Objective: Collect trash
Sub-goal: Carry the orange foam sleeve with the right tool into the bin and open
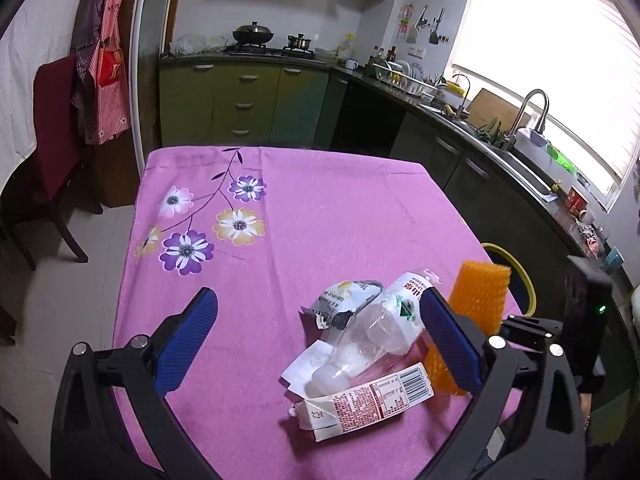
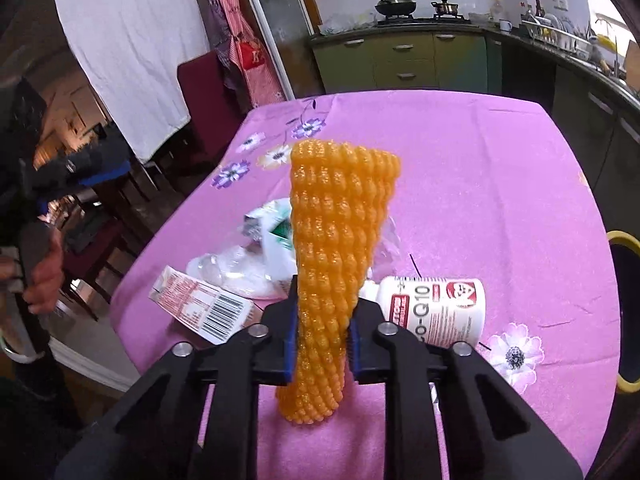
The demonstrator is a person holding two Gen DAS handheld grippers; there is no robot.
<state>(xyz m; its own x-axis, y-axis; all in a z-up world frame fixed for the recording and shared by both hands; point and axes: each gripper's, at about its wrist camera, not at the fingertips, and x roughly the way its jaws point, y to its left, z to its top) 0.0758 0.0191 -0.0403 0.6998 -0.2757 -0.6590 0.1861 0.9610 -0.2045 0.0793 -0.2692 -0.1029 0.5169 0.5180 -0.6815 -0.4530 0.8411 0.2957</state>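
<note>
Trash lies heaped on the near part of my worktop, which is draped in a pink cloth printed with flowers. My right gripper is clenched on an orange foam mesh sleeve, its blue pads squeezing the lower part so the sleeve stands upright above the cloth. My left gripper is spread wide and grasps nothing; a crushed clear plastic bottle with a white label lies between its blue fingers without touching them. Just beside the bottle rests a flattened red-and-white paper carton with a barcode, and behind it a crumpled white and grey wrapper. A white supplement bottle with red lettering lies on its side near the right gripper. A yellow-rimmed black bin stands off the worktop's right edge.
</note>
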